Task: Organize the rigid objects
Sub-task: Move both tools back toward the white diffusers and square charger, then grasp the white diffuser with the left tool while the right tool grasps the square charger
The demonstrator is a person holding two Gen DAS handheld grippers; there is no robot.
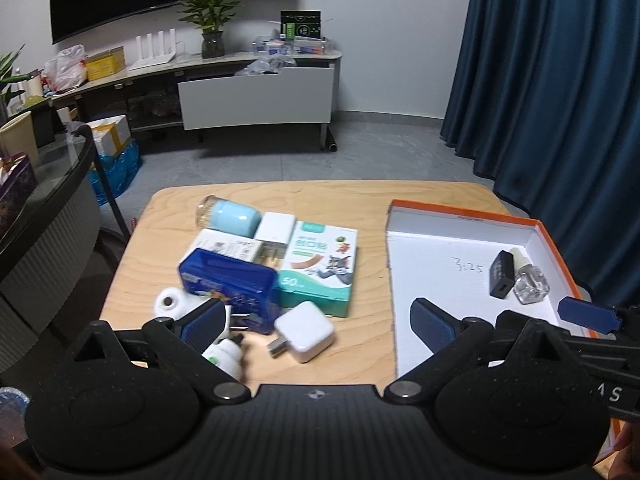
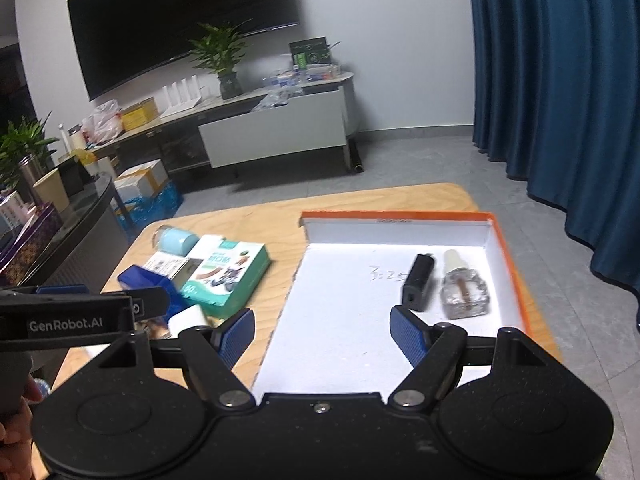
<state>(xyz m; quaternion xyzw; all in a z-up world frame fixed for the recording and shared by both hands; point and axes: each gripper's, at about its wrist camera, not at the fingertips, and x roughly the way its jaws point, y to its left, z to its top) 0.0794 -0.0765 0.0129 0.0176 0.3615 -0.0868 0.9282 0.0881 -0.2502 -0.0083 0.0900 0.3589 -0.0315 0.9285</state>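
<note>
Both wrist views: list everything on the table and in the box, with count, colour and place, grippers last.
table: 1, light wood, under everything
box: 1, orange outside, white inside, right side of table
black block: 1, black, in box, far right part
glass bottle: 1, clear with cream cap, in box beside black block
plaster box: 1, teal and white, in pile left of box
blue case: 1, blue, front of pile
jar: 1, pale blue, on its side, far end of pile
chargers: 2, white, one front, one behind by jar
white carton: 1, white, behind blue case
roll: 1, white, left front
white bottle: 1, white, partly hidden, near edge
left gripper: open, over pile front
right gripper: open, over box
</note>
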